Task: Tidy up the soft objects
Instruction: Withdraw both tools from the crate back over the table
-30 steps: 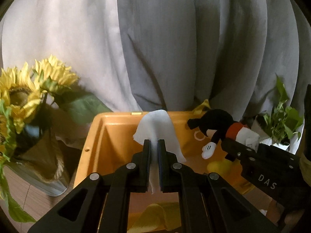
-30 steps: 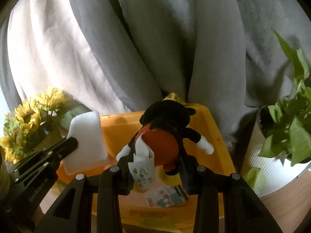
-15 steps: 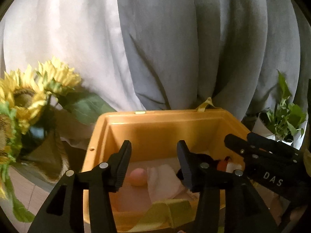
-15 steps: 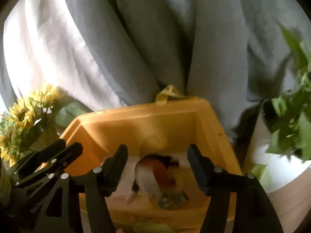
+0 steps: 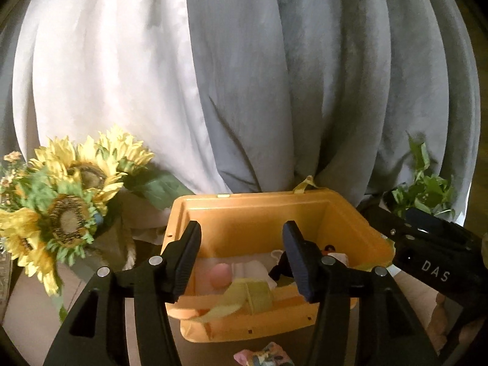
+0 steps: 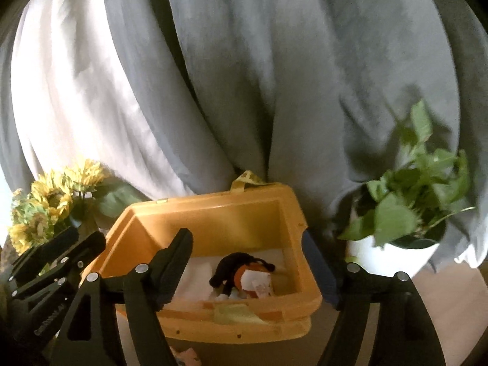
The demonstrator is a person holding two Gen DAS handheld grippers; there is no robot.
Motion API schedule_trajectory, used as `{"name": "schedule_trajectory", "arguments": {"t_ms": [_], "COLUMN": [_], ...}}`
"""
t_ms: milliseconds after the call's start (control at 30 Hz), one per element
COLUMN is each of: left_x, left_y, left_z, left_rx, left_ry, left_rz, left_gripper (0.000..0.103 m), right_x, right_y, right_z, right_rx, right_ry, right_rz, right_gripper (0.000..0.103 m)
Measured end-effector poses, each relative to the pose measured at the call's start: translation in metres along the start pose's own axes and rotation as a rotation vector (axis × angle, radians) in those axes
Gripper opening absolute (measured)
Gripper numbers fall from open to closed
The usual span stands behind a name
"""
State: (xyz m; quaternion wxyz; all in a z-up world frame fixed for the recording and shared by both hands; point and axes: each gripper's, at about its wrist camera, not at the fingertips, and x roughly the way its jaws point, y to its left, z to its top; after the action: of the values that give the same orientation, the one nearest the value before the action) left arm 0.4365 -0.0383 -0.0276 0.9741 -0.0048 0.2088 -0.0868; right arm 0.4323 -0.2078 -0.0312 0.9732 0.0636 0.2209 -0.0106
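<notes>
- Your left gripper (image 5: 241, 257) has its jaws spread with nothing between them; they have just been opening. It hangs in front of the orange bin (image 5: 262, 213).
- Your right gripper (image 6: 247, 270) is also spread wide and empty, its jaws likewise just opened, with the bin's mouth framed between them.
- In the left wrist view, the right gripper's black body shows at 4 o'clock, just beside the bin's right rim.
- The plush toy (image 6: 241, 271), black with an orange middle and a white tag, lies on the bin floor toward the right side, free of both grippers.
- The white cloth (image 5: 250, 270) lies on the bin floor left of the toy. A pink ball (image 5: 220, 276) rests just beside it at 9 o'clock.
- A yellow-green strap (image 5: 244, 297) drapes over the bin's near rim.
- A small pastel item (image 5: 263, 357) lies on the worktop at 6 o'clock from the bin; too cropped to identify.
- Sunflowers (image 5: 65, 201) stand at 9 o'clock of the bin, a potted green plant (image 6: 408, 213) at 3 o'clock.
- Grey and white curtains (image 6: 244, 76) hang behind at 12 o'clock.
</notes>
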Motion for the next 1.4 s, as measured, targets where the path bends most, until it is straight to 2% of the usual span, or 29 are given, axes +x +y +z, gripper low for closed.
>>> {"name": "schedule_trajectory", "arguments": {"t_ms": [367,800,1133,1400], "left_x": [-0.05,-0.104,-0.12,-0.114], "left_y": [-0.01,-0.024,-0.024,-0.024], "left_z": [-0.015,-0.051,-0.081,-0.107], "left_rx": [0.028,0.066,0.064,0.06], "left_ry": [-0.019,-0.011,0.013,0.075], "left_rz": [0.027,0.081,0.107,0.095], "left_gripper": [0.059,0.066,0.068,0.068], "right_x": [-0.062,-0.115,-0.142,-0.148], "right_y": [-0.01,-0.021,-0.021,-0.018], "right_z": [-0.008,-0.041,-0.065,-0.087], "right_rx": [-0.001,0.001,-0.028,-0.075], "right_ry": [-0.062,-0.065,-0.087,-0.089], "right_rz": [-0.062,-0.133,-0.18,-0.203], "right_gripper": [0.08,0.082,0.082,0.082]}}
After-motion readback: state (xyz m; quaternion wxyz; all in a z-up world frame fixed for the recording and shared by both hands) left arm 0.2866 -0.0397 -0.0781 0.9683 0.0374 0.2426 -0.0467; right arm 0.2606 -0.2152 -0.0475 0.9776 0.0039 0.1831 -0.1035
